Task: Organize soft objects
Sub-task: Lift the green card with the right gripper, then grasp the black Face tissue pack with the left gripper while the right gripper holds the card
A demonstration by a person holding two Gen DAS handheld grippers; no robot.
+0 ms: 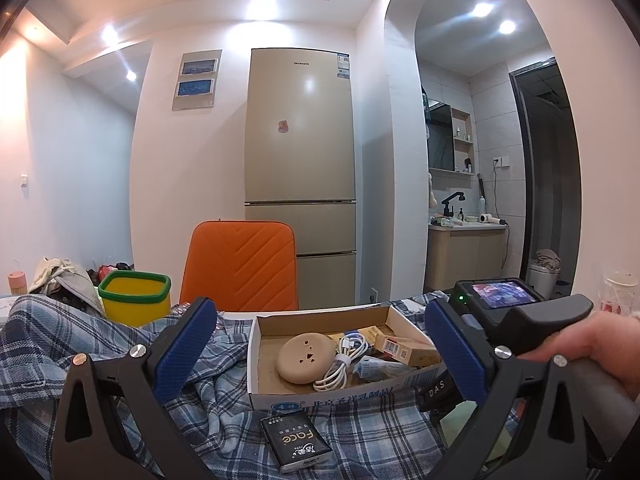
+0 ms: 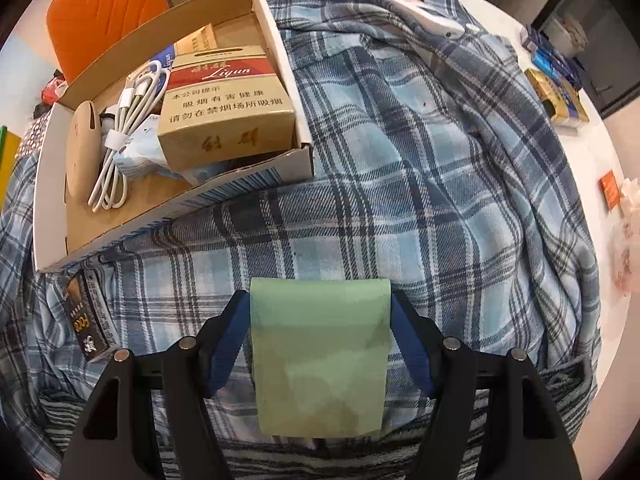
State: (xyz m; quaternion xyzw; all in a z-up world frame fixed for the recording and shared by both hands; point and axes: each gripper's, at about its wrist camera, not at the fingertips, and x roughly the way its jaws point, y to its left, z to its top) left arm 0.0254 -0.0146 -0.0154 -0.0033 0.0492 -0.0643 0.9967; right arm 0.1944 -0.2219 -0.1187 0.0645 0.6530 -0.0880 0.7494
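A blue plaid shirt (image 2: pixel 420 152) lies spread over the table; it also shows in the left wrist view (image 1: pixel 224 412). My right gripper (image 2: pixel 320 312) is shut on a pale green folded cloth (image 2: pixel 320 356), held just above the shirt. My left gripper (image 1: pixel 320 352) is open and empty, raised over the shirt, facing a cardboard box (image 1: pixel 280 322). The box (image 2: pixel 52 184) holds a round beige pad (image 1: pixel 306 358), a white cable (image 2: pixel 132 112) and cartons. A black tissue pack (image 1: pixel 296 444) lies on the shirt in front of the box. The right gripper body (image 1: pixel 520 320) shows at right.
A yellow bin with green rim (image 1: pixel 134 296) and an orange chair back (image 1: pixel 240 264) stand behind the table. Small packets (image 2: pixel 556 92) and an orange card (image 2: pixel 610 194) lie at the right edge of the white table. A fridge (image 1: pixel 300 160) stands beyond.
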